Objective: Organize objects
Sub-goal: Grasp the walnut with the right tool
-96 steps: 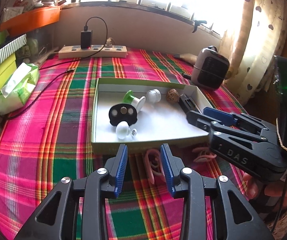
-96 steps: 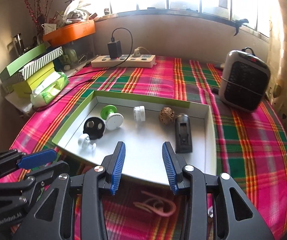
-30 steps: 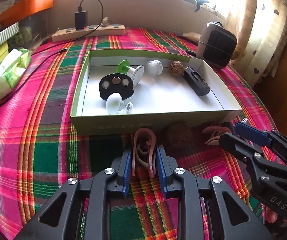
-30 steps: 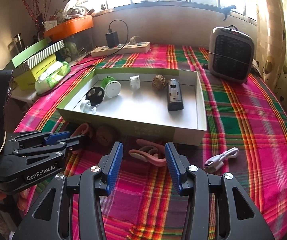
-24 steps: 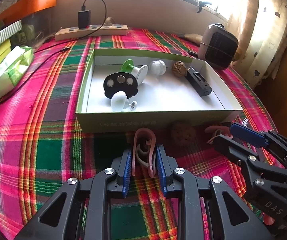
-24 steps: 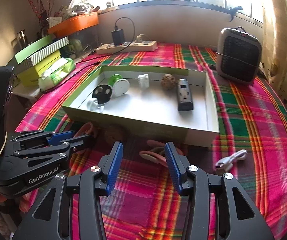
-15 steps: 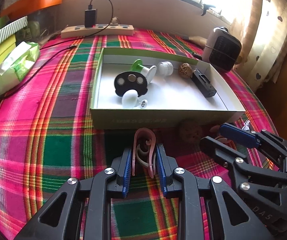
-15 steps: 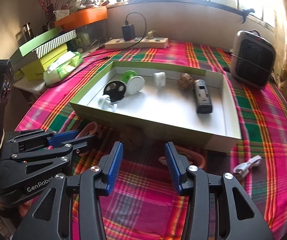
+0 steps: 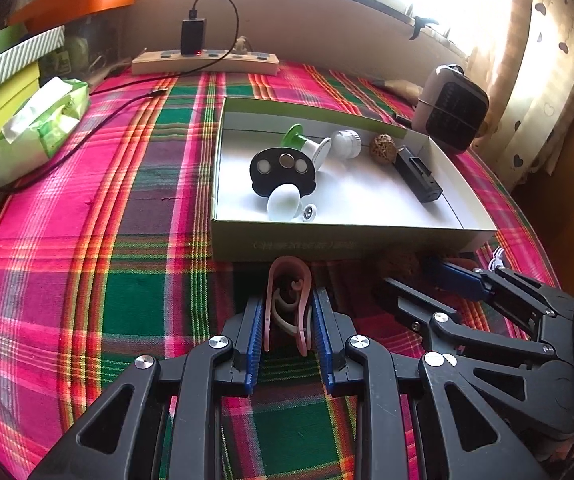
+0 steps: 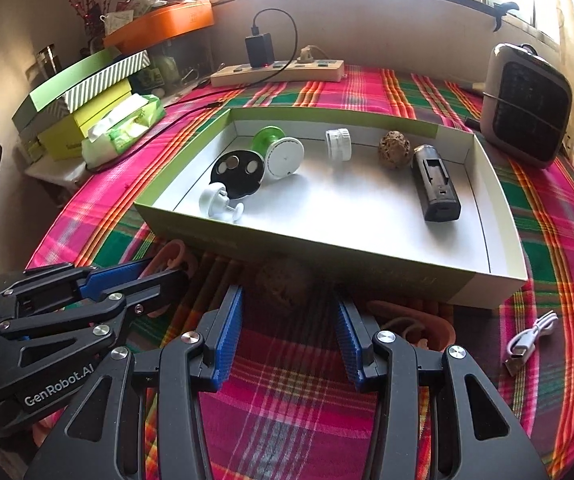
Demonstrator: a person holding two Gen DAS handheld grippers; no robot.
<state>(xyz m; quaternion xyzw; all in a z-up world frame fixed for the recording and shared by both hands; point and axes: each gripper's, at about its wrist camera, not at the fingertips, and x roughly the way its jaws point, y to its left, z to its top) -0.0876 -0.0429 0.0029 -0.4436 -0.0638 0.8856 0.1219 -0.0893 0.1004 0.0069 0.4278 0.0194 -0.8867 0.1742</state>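
My left gripper (image 9: 288, 312) is shut on a pink plastic clip (image 9: 289, 284) just in front of the green-and-white box (image 9: 327, 240). From the right wrist view it (image 10: 155, 276) holds the clip (image 10: 171, 254) at the box's near left corner. My right gripper (image 10: 287, 312) is open, with a brown woven ball (image 10: 283, 278) on the cloth just ahead of its fingers; the ball also shows in the left wrist view (image 9: 401, 262). A second pink clip (image 10: 415, 320) lies to its right. The box holds a black disc (image 10: 237, 174), a white knob (image 10: 215, 200), a green-white spool (image 10: 277, 152), a white cap (image 10: 338, 144), another woven ball (image 10: 395, 150) and a black device (image 10: 437, 190).
A white USB cable (image 10: 527, 340) lies at the right on the plaid tablecloth (image 9: 87, 240). A small heater (image 10: 527, 108) stands at the far right. A power strip (image 10: 279, 70) with a charger sits at the back. Tissue pack (image 10: 123, 128) and stacked boxes (image 10: 83, 92) are at the left.
My left gripper has closed on the pink clip and drifted left with it. My right gripper has shifted left from the second pink clip to the woven ball, still open.
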